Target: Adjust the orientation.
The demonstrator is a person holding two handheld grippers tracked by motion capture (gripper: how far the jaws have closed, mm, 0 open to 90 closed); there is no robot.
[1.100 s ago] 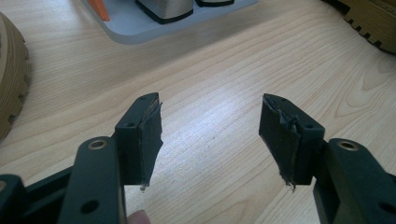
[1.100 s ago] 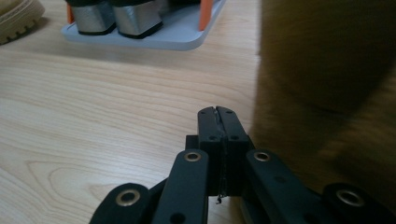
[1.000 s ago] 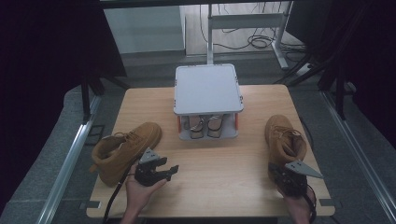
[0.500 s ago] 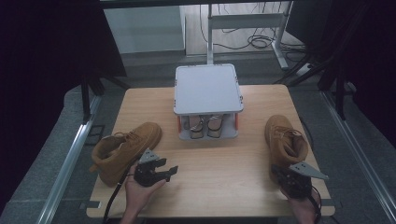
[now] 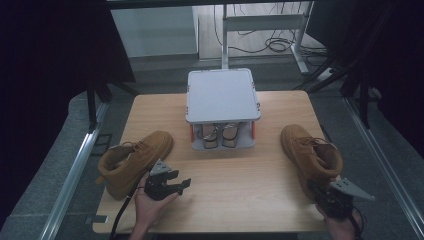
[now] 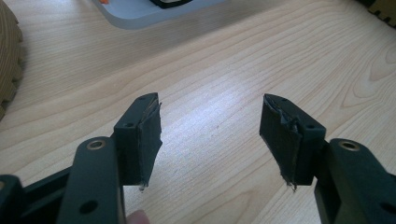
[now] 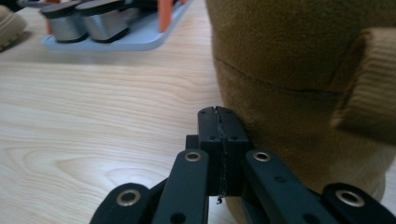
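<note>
Your right gripper (image 7: 219,114), jaws clenched on nothing, rests against the heel of the right boot (image 5: 311,155) near the table's (image 5: 250,200) right edge, probably to nudge it. Your left gripper (image 6: 210,126) hangs released over bare wood beside the left boot (image 5: 132,160). Its own view confirms the empty gap; the right gripper view shows the heel contact.

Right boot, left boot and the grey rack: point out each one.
Right boot (image 5: 309,150): high view, on its laced upper.
Left boot (image 5: 135,157): high view, on its side.
Grey rack (image 5: 221,95): high view, on its flat top.
</note>
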